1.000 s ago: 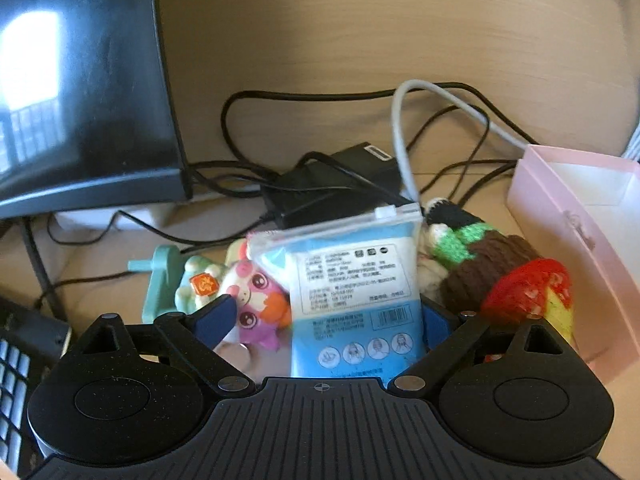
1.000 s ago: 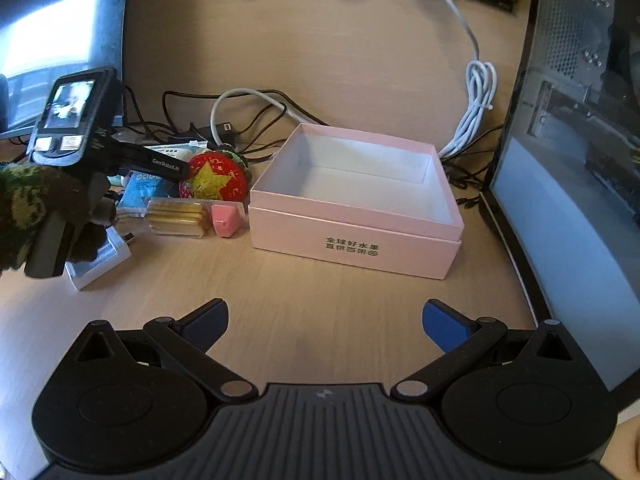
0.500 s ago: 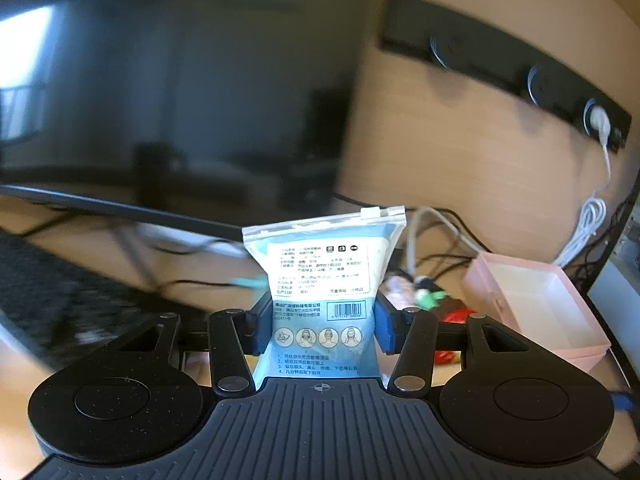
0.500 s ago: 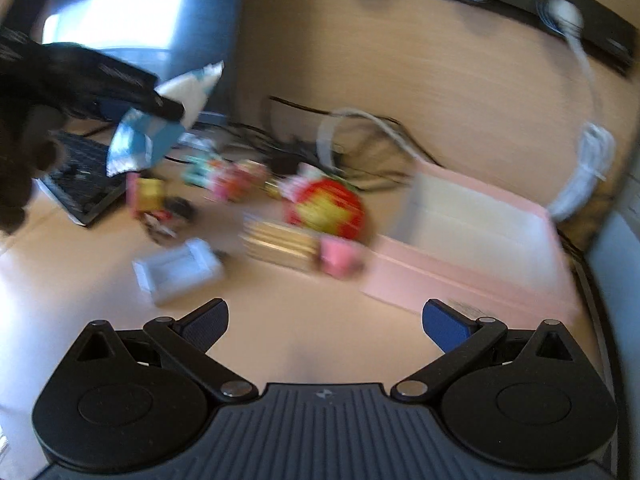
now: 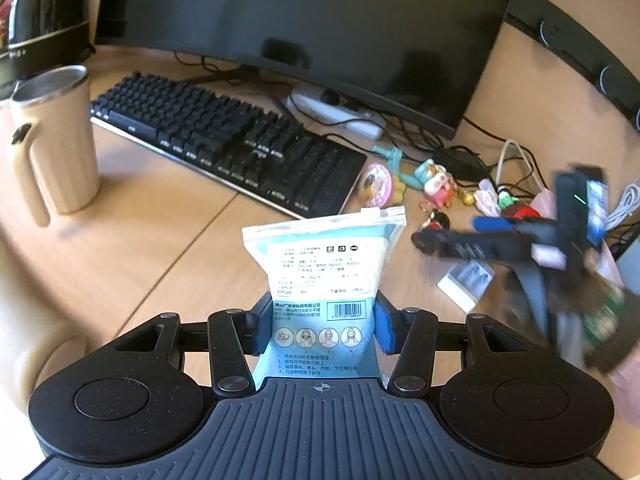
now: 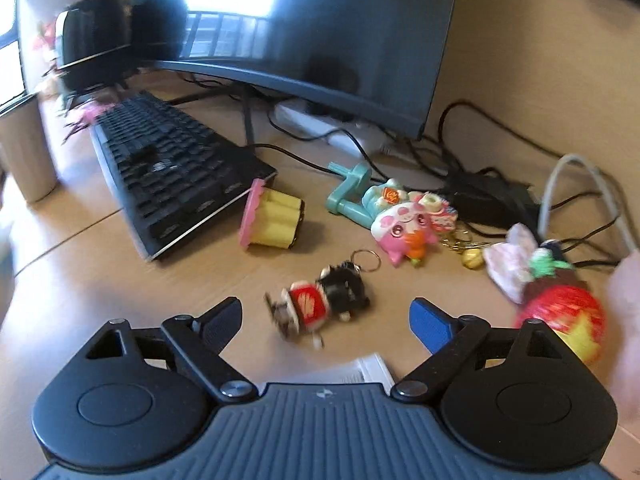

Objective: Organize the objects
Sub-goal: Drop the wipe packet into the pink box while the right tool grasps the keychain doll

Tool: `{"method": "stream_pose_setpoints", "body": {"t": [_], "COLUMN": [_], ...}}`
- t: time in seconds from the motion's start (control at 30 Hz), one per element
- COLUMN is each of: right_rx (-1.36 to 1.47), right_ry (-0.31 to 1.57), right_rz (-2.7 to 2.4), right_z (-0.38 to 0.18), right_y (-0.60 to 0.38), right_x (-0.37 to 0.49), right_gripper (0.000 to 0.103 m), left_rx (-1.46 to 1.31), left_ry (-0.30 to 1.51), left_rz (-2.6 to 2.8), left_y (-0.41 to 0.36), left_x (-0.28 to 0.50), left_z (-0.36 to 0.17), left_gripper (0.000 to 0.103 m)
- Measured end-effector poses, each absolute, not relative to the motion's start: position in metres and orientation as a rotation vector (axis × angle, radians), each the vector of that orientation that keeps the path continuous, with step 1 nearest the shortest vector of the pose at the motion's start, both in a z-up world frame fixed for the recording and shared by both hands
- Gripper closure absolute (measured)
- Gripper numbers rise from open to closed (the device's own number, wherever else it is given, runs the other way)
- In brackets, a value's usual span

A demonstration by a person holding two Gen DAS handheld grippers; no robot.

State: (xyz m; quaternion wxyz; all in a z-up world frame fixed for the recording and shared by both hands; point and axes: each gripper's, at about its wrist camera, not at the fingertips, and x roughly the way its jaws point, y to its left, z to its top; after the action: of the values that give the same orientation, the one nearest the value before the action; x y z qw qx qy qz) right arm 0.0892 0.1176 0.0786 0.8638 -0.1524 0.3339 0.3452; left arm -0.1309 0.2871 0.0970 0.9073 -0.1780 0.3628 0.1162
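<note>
My left gripper [image 5: 320,326] is shut on a blue face-mask packet [image 5: 324,272] and holds it upright, high above the desk. My right gripper [image 6: 326,320] is open and empty, low over a small red-and-black keychain doll [image 6: 320,300]; it also shows blurred in the left wrist view [image 5: 520,240]. Around it lie a yellow-and-pink cupcake toy [image 6: 272,220], a pink-and-teal toy figure [image 6: 400,216], a white-pink bow [image 6: 514,260] and a red-and-yellow knitted ball [image 6: 568,320]. A white card [image 6: 360,370] lies under the right gripper.
A black keyboard [image 5: 224,140] and a dark monitor [image 5: 340,32] fill the back of the desk. A beige mug [image 5: 52,140] stands at the left. Black cables and an adapter [image 6: 492,196] lie behind the toys. A black speaker [image 6: 96,40] stands at the far left.
My left gripper closed on the packet, lifted it from the pile and swung left and back. My right gripper swung left from the pink box and dropped low over the toys.
</note>
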Motion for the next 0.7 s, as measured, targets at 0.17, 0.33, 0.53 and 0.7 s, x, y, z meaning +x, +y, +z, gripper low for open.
{"method": "stream_pose_setpoints", "body": {"t": [0.17,0.33,0.53,0.7], "right_rx": [-0.275,-0.242,-0.202,-0.226], "right_ry": [0.816,0.763,0.679,0.674], "right_rz": [0.699,0.681,0.645,0.475], "right_z": [0.056,0.073,0.125,0.147], "right_y": [0.14,0.13,0.062,-0.026], "right_x": [0.12,0.109,0.051,0.004], "right_gripper": [0.029,0.037,0.037,0.037], "left_rx": [-0.325,-0.265,-0.208,-0.169], "left_ry": [0.764,0.779,0.796,0.711], "left_rz": [0.196,0.109,-0.095,-0.289], "left_y": [0.283,0.269,0.227,0.166], "left_x": [-0.133,-0.128,-0.097,-0.036], "left_z": [0.096,0.097,0.099,0.128], "left_gripper": [0.049,0.049,0.049,0.049]}}
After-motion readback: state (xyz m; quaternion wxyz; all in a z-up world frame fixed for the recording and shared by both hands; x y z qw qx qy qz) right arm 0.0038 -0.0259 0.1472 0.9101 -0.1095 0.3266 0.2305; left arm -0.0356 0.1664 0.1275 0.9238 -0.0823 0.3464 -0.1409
